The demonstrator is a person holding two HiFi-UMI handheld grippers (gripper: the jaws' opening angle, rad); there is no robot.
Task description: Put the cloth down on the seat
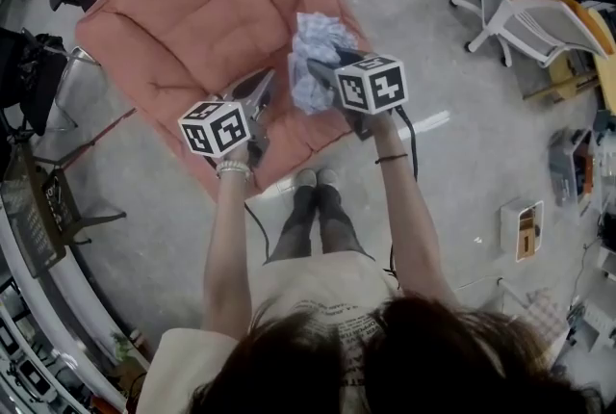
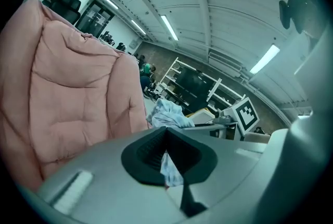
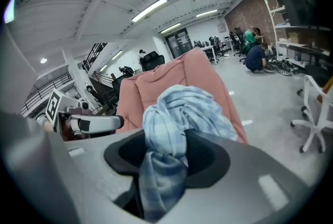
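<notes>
The cloth [image 1: 313, 56] is a crumpled light-blue bundle in the upper middle of the head view. It hangs in the air over the right part of the pink seat [image 1: 183, 17], which spreads from there to the upper left. So the seat lies below and beyond both claws. The right claw [image 3: 166, 158] is clenched on the thick part of the bundle, and the fabric keeps its jaws wide. The left claw [image 2: 167, 160] seems pinched on a small corner only. I judge both must go lower before releasing.

Grey concrete floor [image 1: 423, 46], white office chair [image 1: 525, 17]
</notes>
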